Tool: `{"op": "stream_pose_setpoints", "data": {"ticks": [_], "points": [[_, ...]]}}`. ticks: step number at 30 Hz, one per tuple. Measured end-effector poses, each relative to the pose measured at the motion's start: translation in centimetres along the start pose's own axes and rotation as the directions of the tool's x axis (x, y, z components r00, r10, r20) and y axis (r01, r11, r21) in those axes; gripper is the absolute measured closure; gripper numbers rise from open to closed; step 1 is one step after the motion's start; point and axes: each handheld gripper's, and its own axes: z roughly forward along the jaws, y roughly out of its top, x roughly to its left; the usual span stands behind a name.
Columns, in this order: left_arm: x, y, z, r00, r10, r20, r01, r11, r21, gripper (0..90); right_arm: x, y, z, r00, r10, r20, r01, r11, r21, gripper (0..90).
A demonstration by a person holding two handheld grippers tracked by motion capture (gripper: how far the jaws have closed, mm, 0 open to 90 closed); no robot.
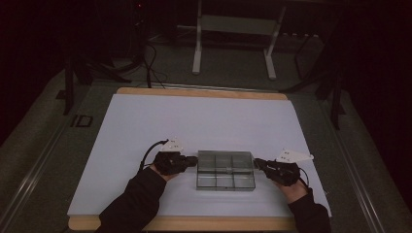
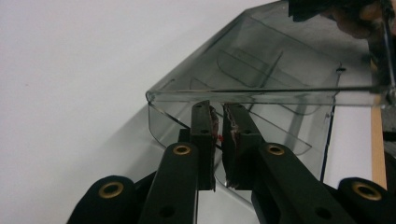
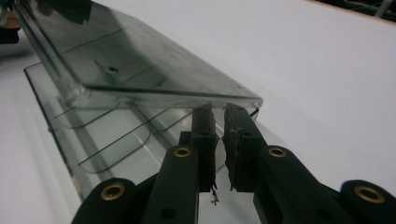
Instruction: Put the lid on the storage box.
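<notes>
A smoky clear plastic compartment box (image 1: pixel 226 170) lies on the white mat near the front middle. My left gripper (image 1: pixel 194 160) meets its left side and my right gripper (image 1: pixel 256 162) its right side. In the left gripper view the jaws (image 2: pixel 218 109) are shut, tips just under the rim of the lid (image 2: pixel 261 60), which tilts up over the base (image 2: pixel 161 123). In the right gripper view the shut jaws (image 3: pixel 218 111) also sit under the lid's edge (image 3: pixel 140 60), above the divided base (image 3: pixel 107 140). Nothing shows between either pair of jaws.
The white mat (image 1: pixel 194 121) covers a wooden board (image 1: pixel 194 91) whose edge shows at the back and front. Beyond the table are a white desk frame (image 1: pixel 233 43) and loose cables (image 1: pixel 150 63) on a dark floor. The other hand (image 2: pixel 355 18) shows past the box.
</notes>
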Motion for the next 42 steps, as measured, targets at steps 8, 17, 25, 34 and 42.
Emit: {"op": "stream_pose_setpoints", "data": {"ticks": [8,17,25,34,42], "points": [[-0.3,-0.9,0.6,1.0,0.0,0.005,0.0,0.9999,0.016,85.9,0.0,-1.0,0.1,0.9997,0.006,-0.025,-0.006,1.0,0.017,79.8],[-0.1,-1.3,1.0,0.9999,-0.013,-0.008,0.014,0.9994,0.032,74.5,-0.4,-1.7,0.3,0.9992,0.032,-0.023,-0.032,0.999,0.021,77.4],[0.5,-2.0,1.1,0.9989,-0.044,-0.015,0.045,0.9974,0.057,70.8,-0.8,-2.0,0.6,0.9989,0.043,-0.018,-0.042,0.999,0.029,77.4],[0.9,-1.6,0.5,0.9959,-0.09,0.008,0.09,0.9959,0.011,50.4,-1.1,-1.8,0.8,0.9988,0.048,-0.012,-0.048,0.998,0.029,66.6],[1.3,-1.2,0.6,0.9944,-0.103,0.025,0.103,0.9946,0.016,2.8,-1.4,-1.3,0.3,0.9975,0.064,-0.031,-0.064,0.998,-0.025,28.4]]}}
